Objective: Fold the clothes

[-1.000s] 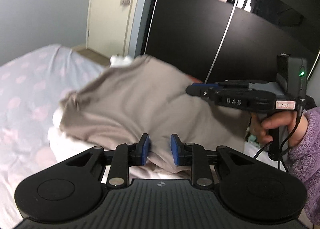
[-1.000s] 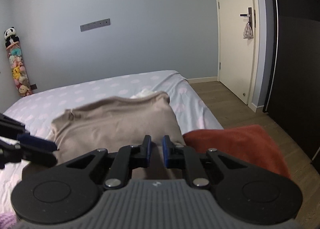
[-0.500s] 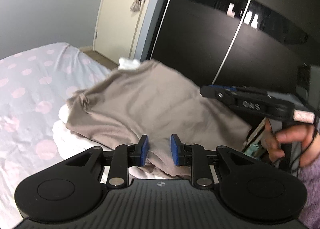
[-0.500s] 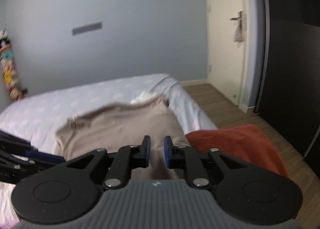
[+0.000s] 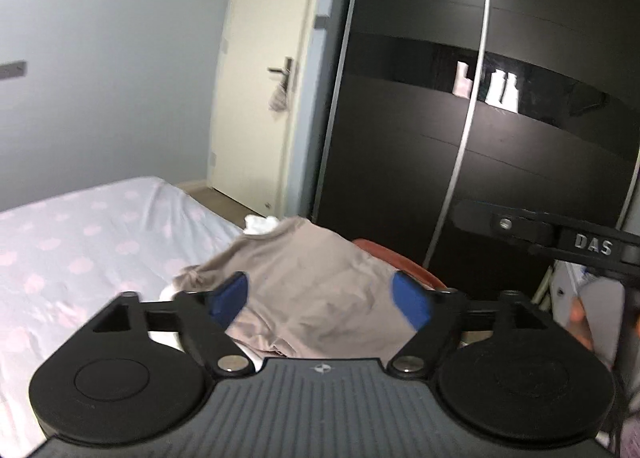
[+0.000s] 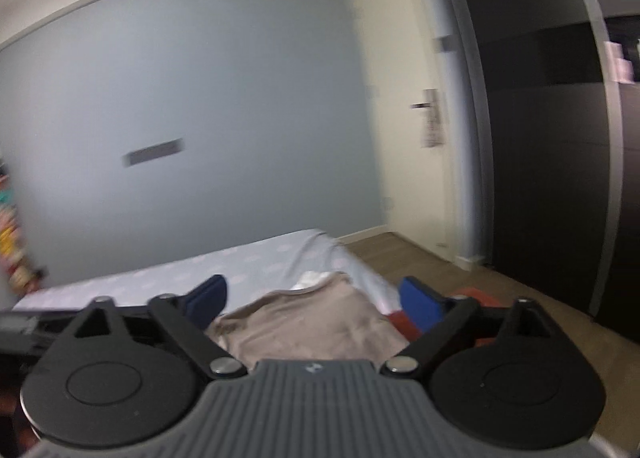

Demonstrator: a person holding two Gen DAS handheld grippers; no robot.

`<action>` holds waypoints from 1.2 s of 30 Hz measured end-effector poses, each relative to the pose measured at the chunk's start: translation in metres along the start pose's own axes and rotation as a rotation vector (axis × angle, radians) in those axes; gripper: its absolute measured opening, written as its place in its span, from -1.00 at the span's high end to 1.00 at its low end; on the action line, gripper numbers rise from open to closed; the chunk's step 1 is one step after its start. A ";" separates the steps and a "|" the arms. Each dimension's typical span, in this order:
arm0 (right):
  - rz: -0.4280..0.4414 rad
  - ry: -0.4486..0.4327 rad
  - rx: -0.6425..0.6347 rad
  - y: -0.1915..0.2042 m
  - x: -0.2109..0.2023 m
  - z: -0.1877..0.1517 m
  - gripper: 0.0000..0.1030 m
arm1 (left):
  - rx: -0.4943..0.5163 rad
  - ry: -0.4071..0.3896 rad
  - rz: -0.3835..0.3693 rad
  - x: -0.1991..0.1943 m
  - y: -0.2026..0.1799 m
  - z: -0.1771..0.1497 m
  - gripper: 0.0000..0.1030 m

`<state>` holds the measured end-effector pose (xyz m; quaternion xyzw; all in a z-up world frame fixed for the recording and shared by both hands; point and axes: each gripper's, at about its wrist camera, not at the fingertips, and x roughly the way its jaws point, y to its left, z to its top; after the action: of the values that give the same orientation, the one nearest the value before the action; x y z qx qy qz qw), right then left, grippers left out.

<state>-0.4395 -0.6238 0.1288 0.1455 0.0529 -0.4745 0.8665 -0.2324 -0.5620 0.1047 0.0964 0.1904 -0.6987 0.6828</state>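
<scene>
A taupe garment lies spread over a white garment at the bed's corner. My left gripper hovers above and short of it. Its jaws are opening wide, and the blue pads touch no cloth. In the right wrist view the same taupe garment lies below my right gripper. That gripper's jaws are opening too, with nothing pressed between them. One of the right gripper's fingers reaches in from the right of the left wrist view, with a person's hand beneath it.
The bed has a pale sheet with pink dots. A rust-red cloth lies to the right of the taupe garment. A black wardrobe and a cream door stand beyond, with wooden floor in front of them.
Both pairs of jaws went from narrow to wide. Both grippers rose and tipped upward, away from the taupe garment, which now lies settled on the pile.
</scene>
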 end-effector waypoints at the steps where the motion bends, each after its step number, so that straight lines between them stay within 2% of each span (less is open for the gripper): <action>1: -0.010 -0.004 0.014 0.001 -0.006 -0.002 -0.93 | 0.001 -0.012 0.023 -0.005 -0.003 -0.001 -0.58; 5: -0.014 0.011 0.006 0.007 -0.027 -0.018 -0.93 | -0.007 -0.063 0.138 -0.019 -0.012 -0.008 -0.64; 10: -0.014 0.031 0.014 0.014 -0.043 -0.040 -0.93 | -0.013 -0.078 0.153 -0.032 -0.015 -0.017 -0.67; 19: -0.044 0.038 0.033 0.023 -0.060 -0.068 -0.93 | 0.038 -0.061 0.252 -0.044 -0.031 -0.039 -0.67; 25: -0.051 0.060 0.033 0.025 -0.072 -0.085 -0.93 | 0.083 -0.023 0.248 -0.045 -0.041 -0.059 -0.67; 28: -0.048 0.071 0.036 0.025 -0.077 -0.092 -0.93 | 0.099 -0.014 0.271 -0.047 -0.047 -0.071 -0.67; 36: -0.045 0.091 -0.009 0.036 -0.082 -0.114 -0.93 | 0.044 0.018 0.277 -0.053 -0.044 -0.093 -0.67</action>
<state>-0.4483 -0.5047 0.0465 0.1620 0.0975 -0.4864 0.8530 -0.2849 -0.4765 0.0471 0.1431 0.1660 -0.6010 0.7686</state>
